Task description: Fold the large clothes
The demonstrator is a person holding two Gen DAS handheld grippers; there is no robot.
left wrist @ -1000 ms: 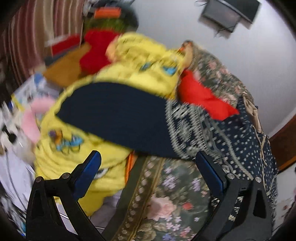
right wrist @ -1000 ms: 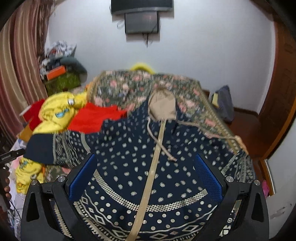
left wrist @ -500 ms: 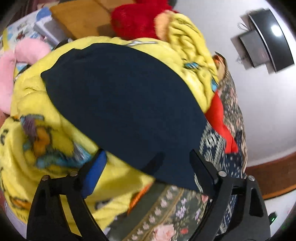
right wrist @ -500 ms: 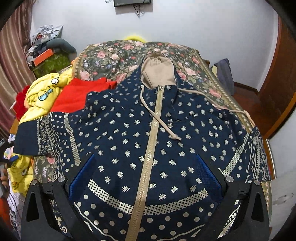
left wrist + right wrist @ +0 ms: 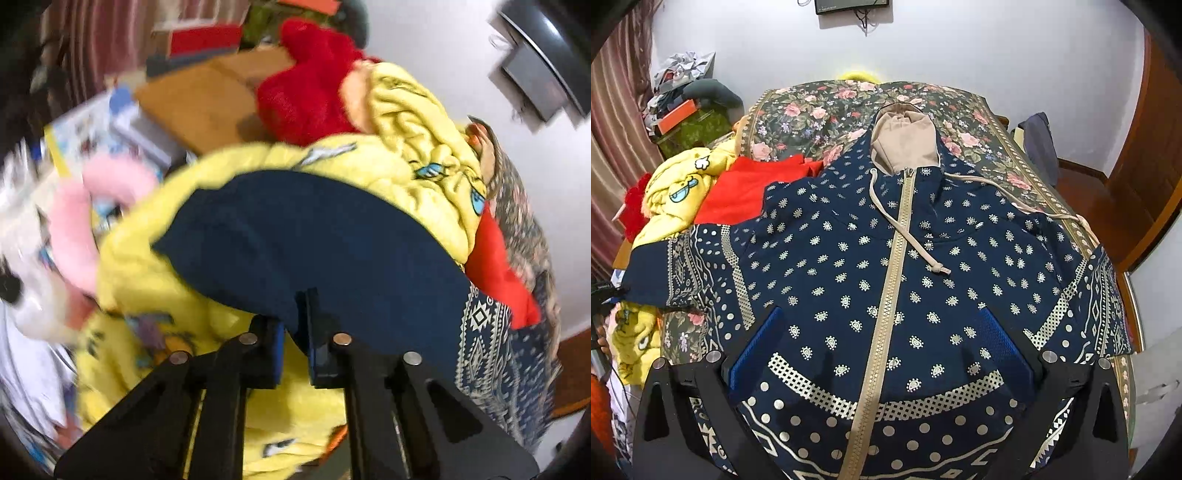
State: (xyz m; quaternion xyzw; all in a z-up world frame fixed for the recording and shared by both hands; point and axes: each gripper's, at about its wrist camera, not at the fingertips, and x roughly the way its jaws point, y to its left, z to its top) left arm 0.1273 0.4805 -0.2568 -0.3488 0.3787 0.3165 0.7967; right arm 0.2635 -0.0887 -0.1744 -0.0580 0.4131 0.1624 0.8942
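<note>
A navy zip-up hoodie (image 5: pixel 886 258) with gold print and a beige hood lies spread front-up on the floral bed (image 5: pixel 820 114). Its left sleeve ends in a plain navy cuff (image 5: pixel 314 251) that lies over a yellow blanket (image 5: pixel 417 162). My left gripper (image 5: pixel 295 332) is shut on the near edge of that cuff. My right gripper (image 5: pixel 882 354) is open and empty above the hoodie's lower front, its fingers either side of the zip.
A red cloth (image 5: pixel 746 188) and the yellow blanket (image 5: pixel 679 192) lie left of the hoodie. Red plush (image 5: pixel 306 96), a pink toy (image 5: pixel 74 229), boxes and papers crowd the left side. A wooden door (image 5: pixel 1145 166) stands right of the bed.
My left gripper has closed from open onto the edge of the navy cuff. My right gripper has come lower and closer over the hoodie and stays open.
</note>
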